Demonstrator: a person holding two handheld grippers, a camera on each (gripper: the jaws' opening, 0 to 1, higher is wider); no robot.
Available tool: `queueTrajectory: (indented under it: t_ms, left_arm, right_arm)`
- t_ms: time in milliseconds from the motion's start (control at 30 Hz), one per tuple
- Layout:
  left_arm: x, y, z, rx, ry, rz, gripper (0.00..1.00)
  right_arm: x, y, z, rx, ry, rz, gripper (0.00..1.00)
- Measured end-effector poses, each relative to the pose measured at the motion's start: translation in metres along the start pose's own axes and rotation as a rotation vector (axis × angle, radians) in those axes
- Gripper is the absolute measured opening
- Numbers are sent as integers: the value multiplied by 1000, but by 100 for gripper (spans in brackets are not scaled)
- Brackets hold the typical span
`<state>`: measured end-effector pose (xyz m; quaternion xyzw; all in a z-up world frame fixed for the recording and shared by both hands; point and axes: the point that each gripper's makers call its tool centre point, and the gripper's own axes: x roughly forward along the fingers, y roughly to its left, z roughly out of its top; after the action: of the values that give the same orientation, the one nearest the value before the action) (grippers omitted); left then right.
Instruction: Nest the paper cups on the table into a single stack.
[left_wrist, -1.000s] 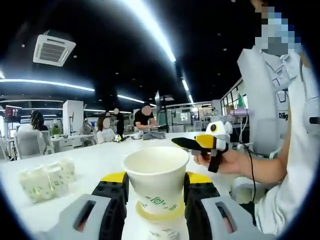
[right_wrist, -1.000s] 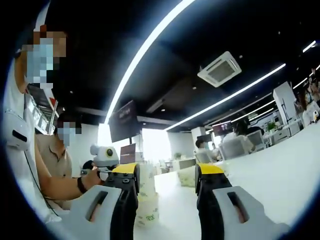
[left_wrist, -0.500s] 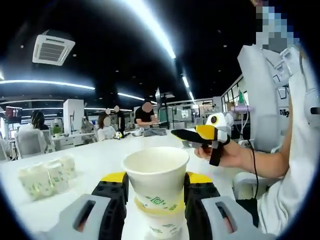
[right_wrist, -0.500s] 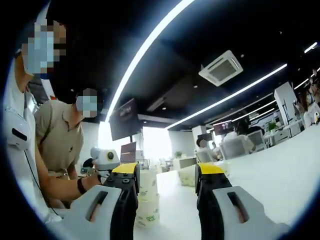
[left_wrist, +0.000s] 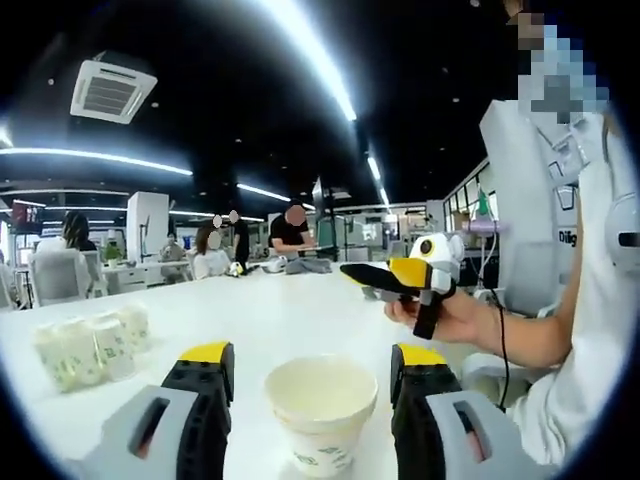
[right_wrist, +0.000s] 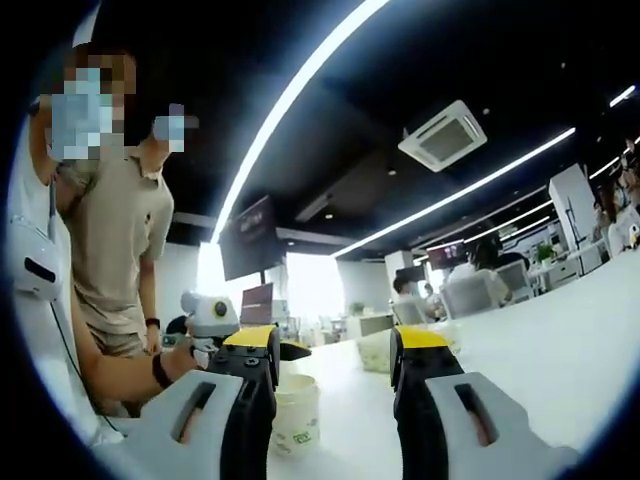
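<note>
White table (left_wrist: 260, 320) stretched wide under everything, reaching back toward seated people at far desks. On it, straight ahead in the left gripper view, stood the nested stack of paper cups (left_wrist: 322, 412), mouth up, green print on its side. Flanked by the left gripper (left_wrist: 312, 365), jaws spread wide, apart from the cup walls on both sides. Seen too in the right gripper view: stack of paper cups (right_wrist: 294, 414) just beyond the near jaw, partly hidden by it. Right gripper (right_wrist: 333, 345) likewise spread, pinching nothing, held in a hand (left_wrist: 452, 318) off to one side. Farther along the table, a cluster of loose paper cups (left_wrist: 92, 346), small and upright, well apart from the stack.
</note>
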<state>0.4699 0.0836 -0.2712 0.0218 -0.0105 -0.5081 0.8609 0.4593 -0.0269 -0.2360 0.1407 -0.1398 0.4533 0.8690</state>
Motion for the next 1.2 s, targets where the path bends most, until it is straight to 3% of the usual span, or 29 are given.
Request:
queueTrajectory:
  t_ms: [300, 433, 667, 967, 1200]
  left_arm:
    - [-23, 18, 10, -21, -45, 33, 67]
    - [-32, 38, 17, -27, -66, 74, 65]
    - [-40, 65, 27, -47, -99, 124, 63]
    - [-44, 73, 31, -48, -111, 157, 63]
    - [-49, 76, 28, -56, -118, 172, 62]
  right_arm:
    - [16, 11, -29, 23, 96, 85, 52]
    - [30, 30, -51, 31, 192, 178, 54]
    - [53, 42, -85, -37, 357, 221, 54]
    - [72, 63, -95, -71, 415, 320, 55]
    - [70, 61, -100, -110, 431, 323, 52]
